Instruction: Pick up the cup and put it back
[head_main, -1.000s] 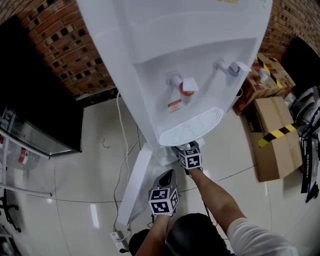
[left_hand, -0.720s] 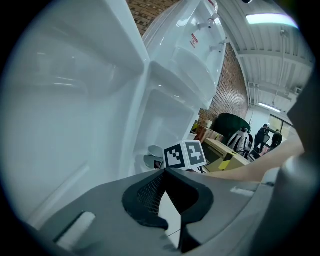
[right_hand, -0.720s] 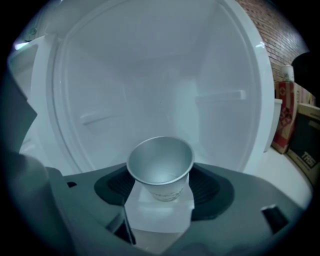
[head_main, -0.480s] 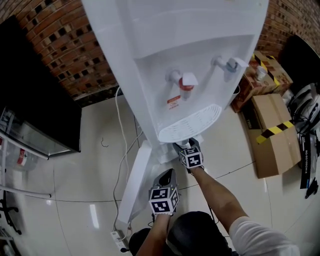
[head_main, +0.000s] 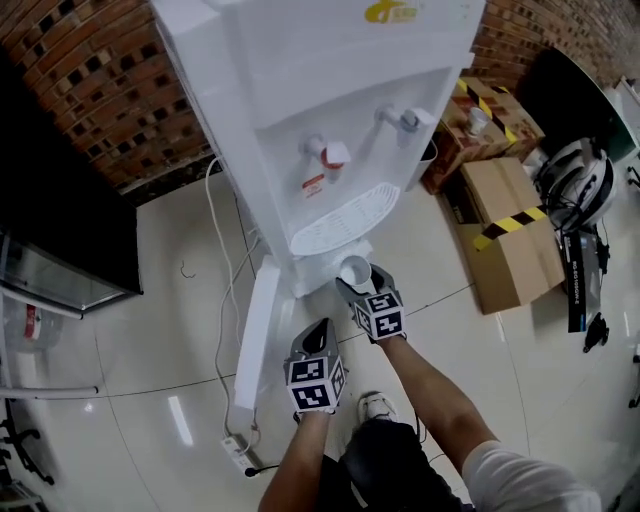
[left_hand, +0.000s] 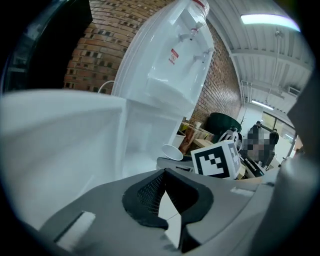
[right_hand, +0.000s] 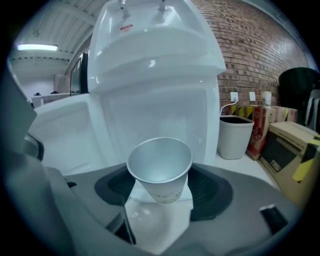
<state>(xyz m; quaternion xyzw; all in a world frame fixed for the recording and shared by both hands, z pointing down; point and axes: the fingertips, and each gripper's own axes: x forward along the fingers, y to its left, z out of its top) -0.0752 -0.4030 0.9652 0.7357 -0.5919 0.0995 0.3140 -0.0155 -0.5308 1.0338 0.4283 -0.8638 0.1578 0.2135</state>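
The thin wall of the small white paper cup (right_hand: 161, 167) is the weak point. The right tool (head_main: 357, 283) has just been closing and now grips the cup low on its sides, mouth tipped back toward the hand. A harder squeeze would probably fold the paper; a looser one could let the tapered body swing or slip out onto the glossy pale tiled floor (head_main: 150, 330). The cup hangs clear of the floor, just in front of the lower front of the tall white plastic water dispenser (head_main: 330, 120) and under the front edge of its white grilled drip tray (head_main: 340, 218). Raising it carelessly could catch the rim on that edge. The left tool (head_main: 320, 330) hangs closed and empty just beside the right one, near enough to bump it if the hands cross.

The cup is empty and looks dry. A white plastic waste bin (right_hand: 234, 135) stands on the floor at the dispenser's side; its inside is too dark to read. The brown cardboard box with yellow-and-black tape (head_main: 515, 240) beyond it is closed.
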